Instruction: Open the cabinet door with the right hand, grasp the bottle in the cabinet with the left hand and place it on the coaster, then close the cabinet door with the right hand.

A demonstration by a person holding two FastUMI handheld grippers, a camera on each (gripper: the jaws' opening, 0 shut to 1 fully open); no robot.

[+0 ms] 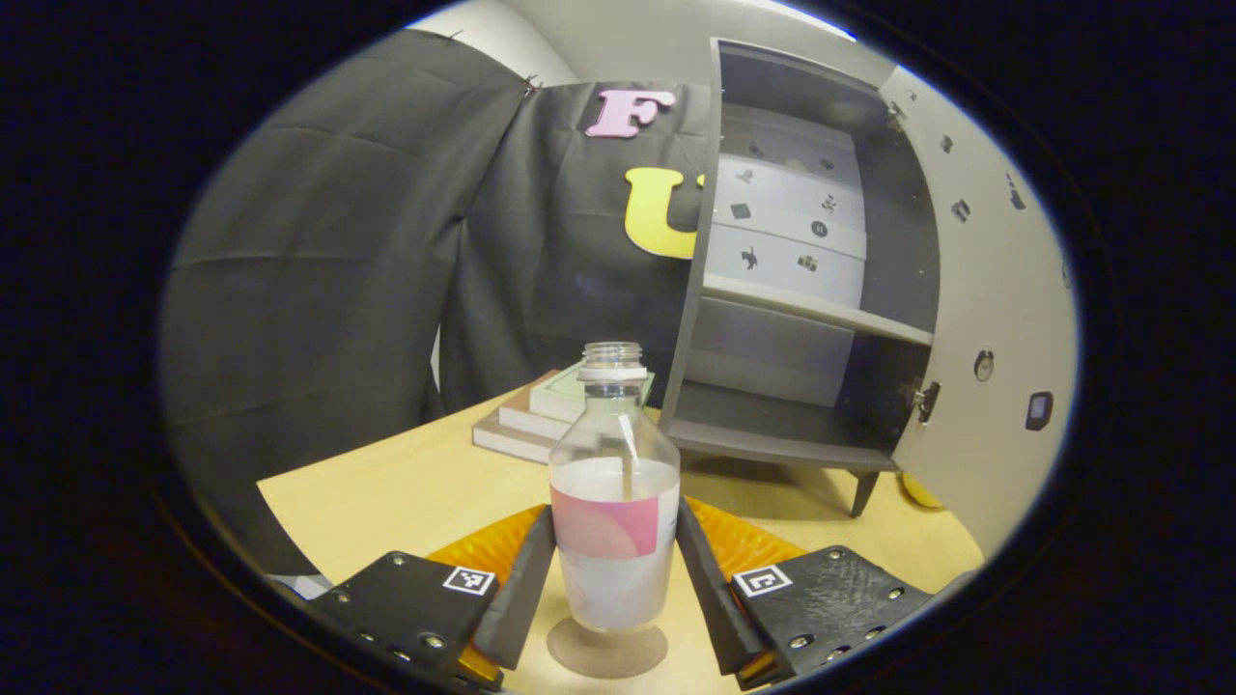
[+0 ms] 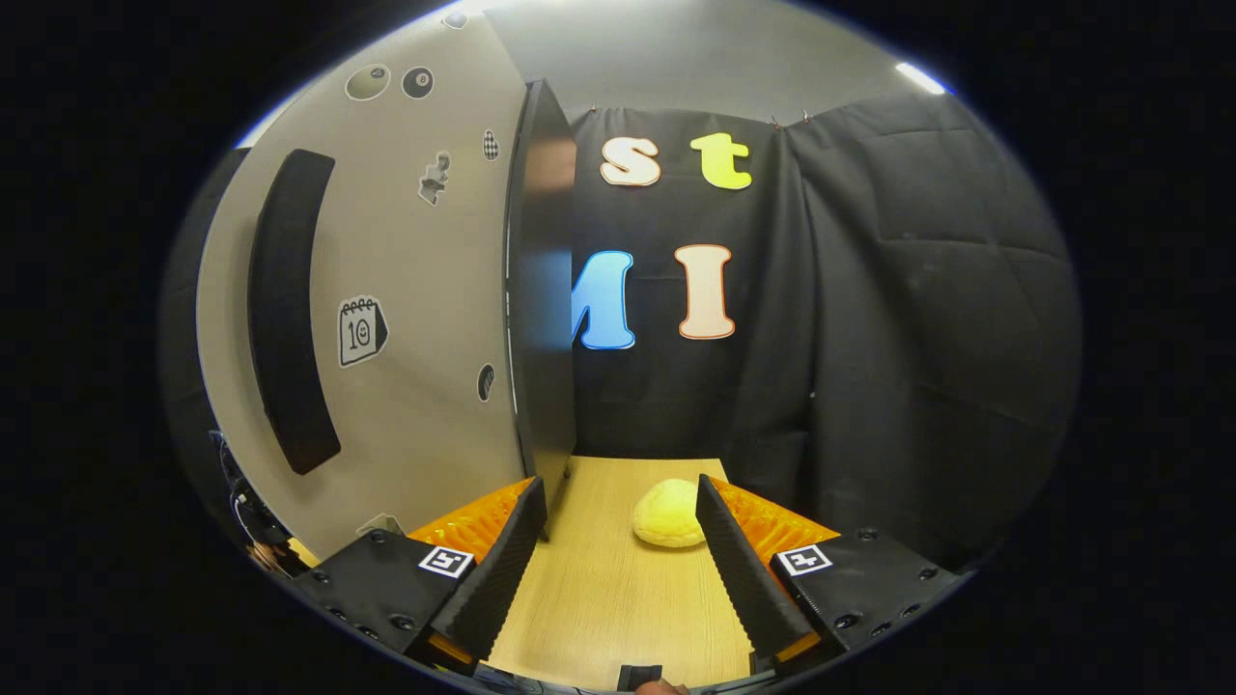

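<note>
Left gripper view, nearest first: the left gripper [image 1: 615,589] at 6 o'clock, its fingers [image 1: 521,589] spread to either side of the bottle [image 1: 615,502], which stands upright on a round coaster [image 1: 606,649] on the table [image 1: 406,492]. The fingers lie just beside the bottle's lower body; whether they touch it cannot be told, though a slim gap seems to show at each side, so the bottle is judged set down and let go, or close to it. The bottle's long axis is vertical, its open neck toward 12 o'clock, and it is partly filled with pale liquid. Beyond it, at 11 o'clock, a stack of books [image 1: 526,415]; at 2 o'clock the cabinet [image 1: 801,299], its shelves bare and its door [image 1: 985,290] swung out toward 3 o'clock. Right gripper view, nearest first: the right gripper [image 2: 618,579] at 6 o'clock, fingers spread and holding nothing, over bare tabletop. The door's free edge [image 2: 541,290] rises from just beside the left finger toward 12 o'clock, its outer face and long handle [image 2: 290,309] off at 9 o'clock. A yellow round object [image 2: 668,514] lies farther on between the fingers. The remaining move, closing the door, is judged to turn on this: the right gripper is much the nearer, and the door edge lies immediately to its 10 o'clock.
</note>
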